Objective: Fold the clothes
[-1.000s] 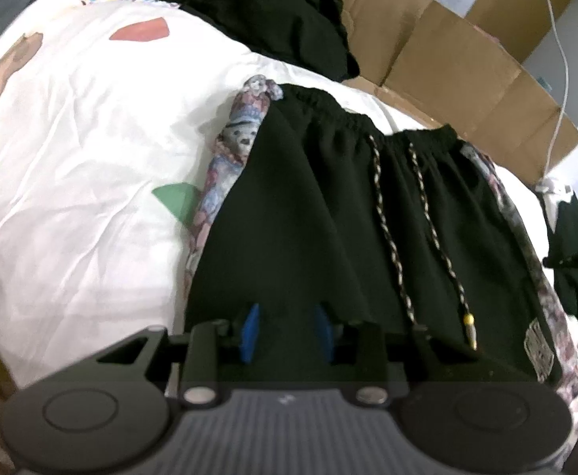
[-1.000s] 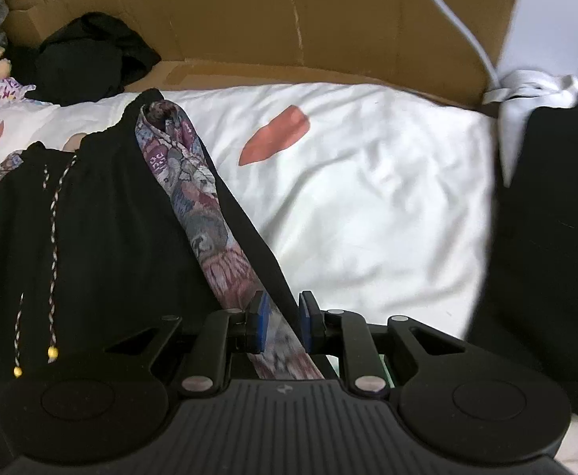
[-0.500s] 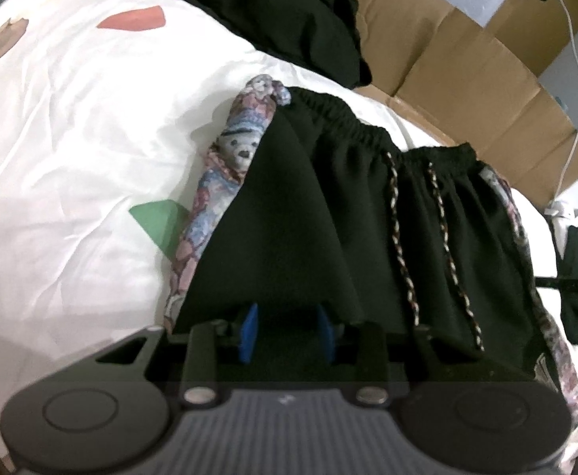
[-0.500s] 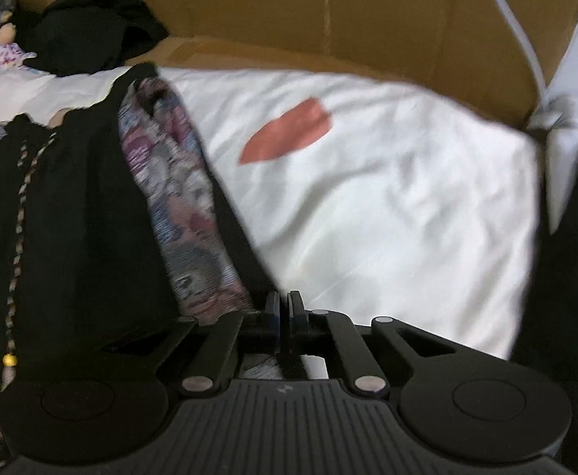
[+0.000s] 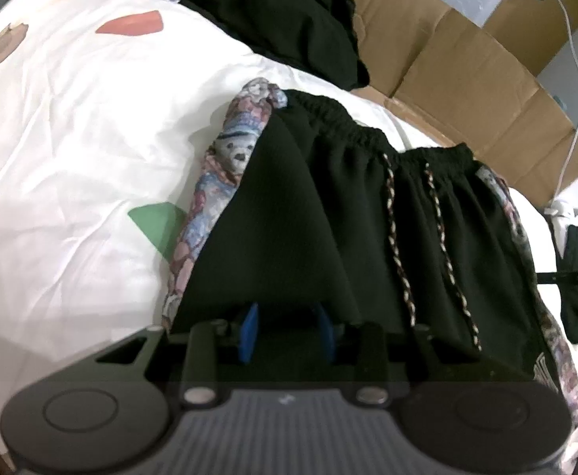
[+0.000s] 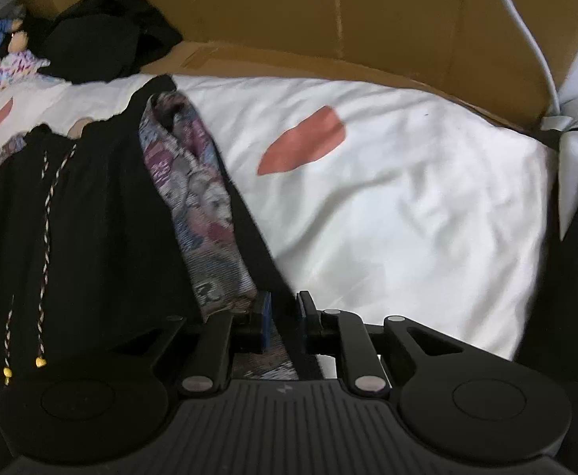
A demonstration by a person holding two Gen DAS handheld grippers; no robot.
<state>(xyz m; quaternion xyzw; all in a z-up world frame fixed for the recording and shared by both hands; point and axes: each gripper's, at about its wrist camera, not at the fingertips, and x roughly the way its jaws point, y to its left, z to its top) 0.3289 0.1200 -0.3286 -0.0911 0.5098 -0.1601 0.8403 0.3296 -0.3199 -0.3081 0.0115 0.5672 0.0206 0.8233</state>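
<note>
Lying spread ahead of both sets of fingers: a white bedsheet (image 5: 71, 126) with coloured patches, reaching far left of the left fingers and far right of the right ones. Standing beyond that, along the far edge: brown cardboard (image 6: 328, 12). Resting on the sheet: black drawstring shorts (image 5: 328, 217) with patterned side panels, waistband far from the fingers, hem running in between them. Sitting heaped well beyond the waistband: another dark garment (image 5: 289, 19). Trailing down the shorts, right of the left fingers and left of the right fingers: two braided drawstrings (image 6: 47, 213) with gold tips. Hovering at the hem's left part: left gripper (image 5: 287, 330), blue pads well apart, black fabric lying between them, not pinched. Sitting at the hem's right edge: right gripper (image 6: 285, 318), pads narrowly parted, a black strip beside the patterned panel (image 6: 198, 206) passing between them; actual clamping impossible to tell.
</note>
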